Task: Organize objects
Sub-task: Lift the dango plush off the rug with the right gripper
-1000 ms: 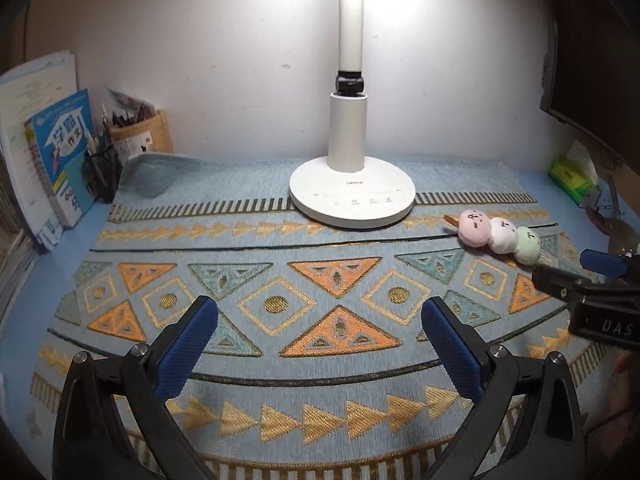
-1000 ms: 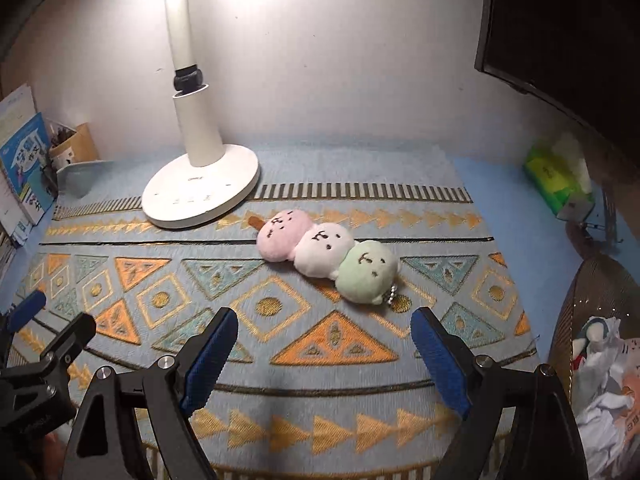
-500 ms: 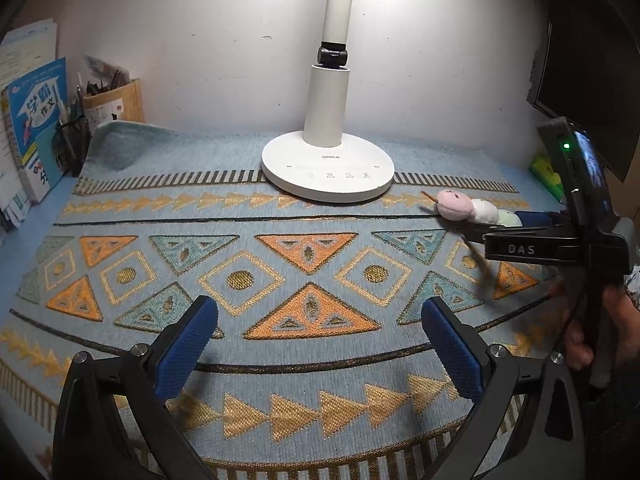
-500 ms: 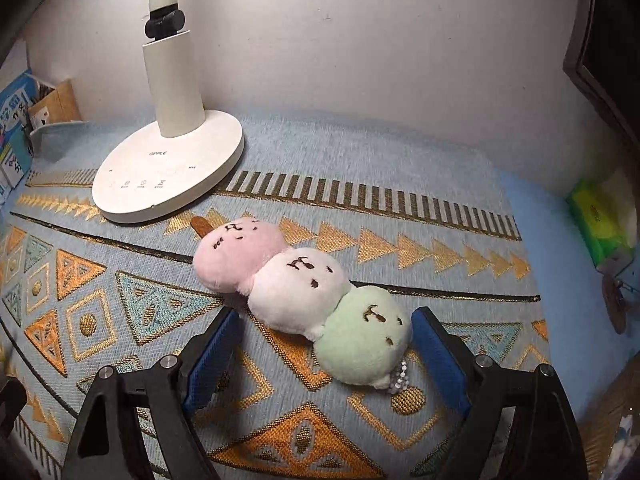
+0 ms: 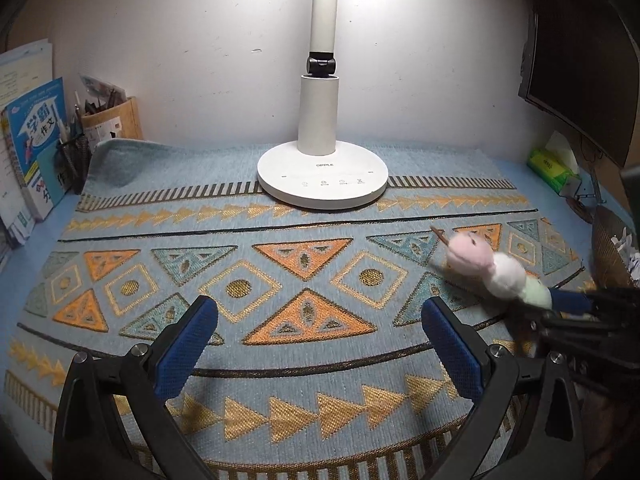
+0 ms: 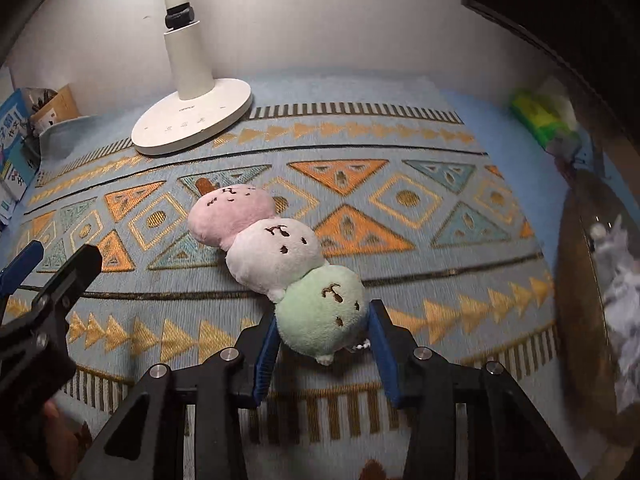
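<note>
A plush dango skewer [image 6: 276, 256] has three balls in a row: pink, white and green. My right gripper [image 6: 322, 334] is shut on its green end and holds it above the patterned mat [image 6: 400, 200], the pink end pointing away. In the left wrist view the plush [image 5: 492, 266] hangs at the right, held by the right gripper [image 5: 560, 300]. My left gripper [image 5: 320, 344] is open and empty, low over the mat's front half [image 5: 280, 288].
A white desk lamp [image 5: 322, 176] stands at the back middle of the mat. Books [image 5: 32, 148] and a pen holder [image 5: 108, 124] line the left side. A green tissue pack [image 5: 554, 168] and a dark monitor [image 5: 580, 60] are at the right. A brown basket [image 6: 592, 312] with crumpled paper sits at the far right.
My right gripper closed on the green end of the plush and lifted it off the mat, toward the front. My left gripper stayed open and shifted slightly.
</note>
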### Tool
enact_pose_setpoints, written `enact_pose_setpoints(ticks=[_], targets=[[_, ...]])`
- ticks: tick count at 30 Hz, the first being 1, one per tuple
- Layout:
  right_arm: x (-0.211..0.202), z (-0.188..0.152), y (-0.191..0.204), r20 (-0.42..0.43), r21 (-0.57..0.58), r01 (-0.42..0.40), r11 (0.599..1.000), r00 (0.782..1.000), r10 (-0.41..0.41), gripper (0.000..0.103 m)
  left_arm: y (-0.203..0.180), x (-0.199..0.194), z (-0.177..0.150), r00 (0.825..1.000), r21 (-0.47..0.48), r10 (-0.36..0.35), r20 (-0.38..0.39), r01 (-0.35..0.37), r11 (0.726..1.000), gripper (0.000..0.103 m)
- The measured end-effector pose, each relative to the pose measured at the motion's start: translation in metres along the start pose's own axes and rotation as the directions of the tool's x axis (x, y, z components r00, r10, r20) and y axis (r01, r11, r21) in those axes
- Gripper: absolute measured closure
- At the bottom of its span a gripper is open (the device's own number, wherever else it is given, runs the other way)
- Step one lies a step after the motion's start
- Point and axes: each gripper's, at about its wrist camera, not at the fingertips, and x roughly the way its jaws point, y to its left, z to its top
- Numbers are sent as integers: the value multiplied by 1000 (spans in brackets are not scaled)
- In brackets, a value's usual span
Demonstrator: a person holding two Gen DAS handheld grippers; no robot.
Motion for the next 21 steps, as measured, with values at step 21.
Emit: enact_pose_setpoints(ticks=[21], targets=[[-18, -18, 10, 50, -148, -145, 978, 987, 154, 36, 12, 3, 1, 997, -62, -70, -22, 68, 996, 1]])
